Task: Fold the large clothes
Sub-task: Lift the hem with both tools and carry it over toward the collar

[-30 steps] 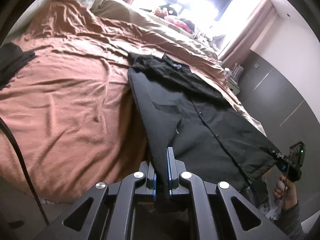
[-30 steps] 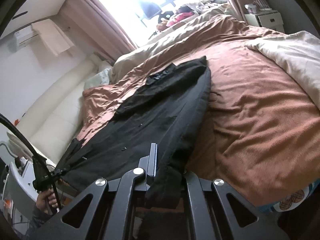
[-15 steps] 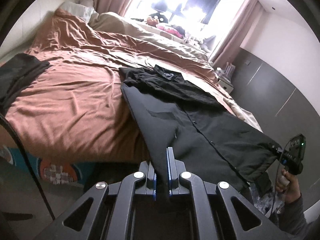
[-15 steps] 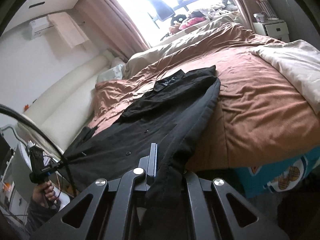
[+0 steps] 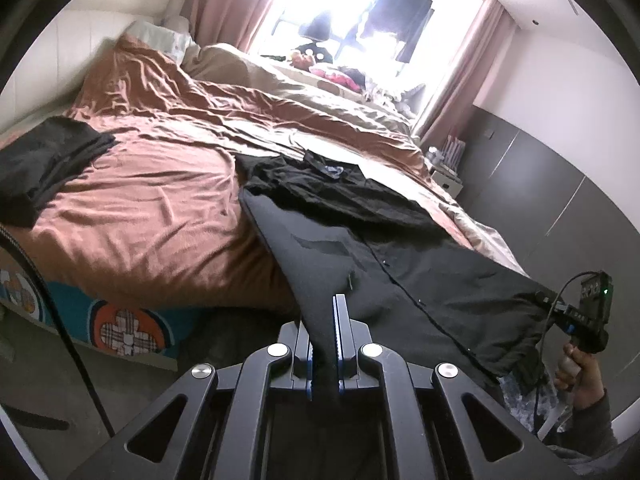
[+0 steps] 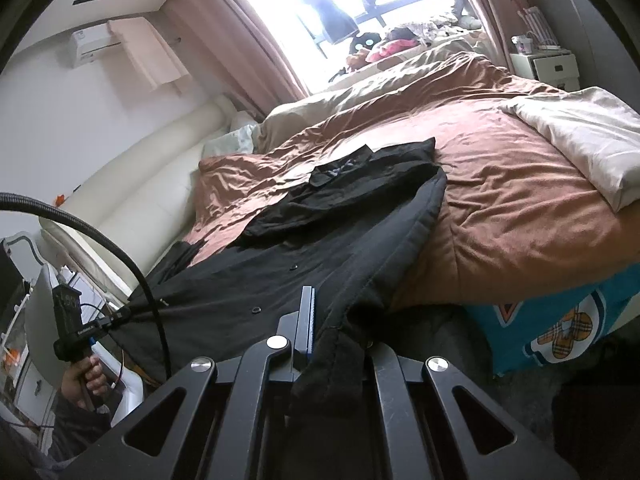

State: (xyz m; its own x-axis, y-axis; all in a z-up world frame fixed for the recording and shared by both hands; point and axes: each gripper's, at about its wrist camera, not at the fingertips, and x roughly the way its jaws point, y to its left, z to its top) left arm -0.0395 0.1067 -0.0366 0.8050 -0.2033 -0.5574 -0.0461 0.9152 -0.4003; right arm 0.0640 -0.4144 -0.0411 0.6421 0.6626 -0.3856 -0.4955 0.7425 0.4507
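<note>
A long black buttoned garment [image 5: 360,248] lies stretched from the bed toward me, collar end on the brown sheet, hem end hanging off the bed's front edge. My left gripper [image 5: 336,316] is shut on one hem corner. My right gripper [image 6: 320,316] is shut on the other hem corner, with cloth bunched over its right finger. The garment also shows in the right wrist view [image 6: 320,240]. Each view shows the other gripper off to the side, pinching its corner: the right one [image 5: 560,308], the left one [image 6: 116,316].
The bed has a brown sheet [image 5: 152,208] and a printed teal mattress side [image 5: 120,328]. Another dark garment [image 5: 44,164] lies at the bed's left. A cream duvet [image 6: 580,136] lies at the right. A nightstand [image 6: 548,64] stands by the window.
Both grippers have pulled back and down from the bed with the hem. The garment has slid toward the front edge and now hangs off it; the mattress side has come into view.
</note>
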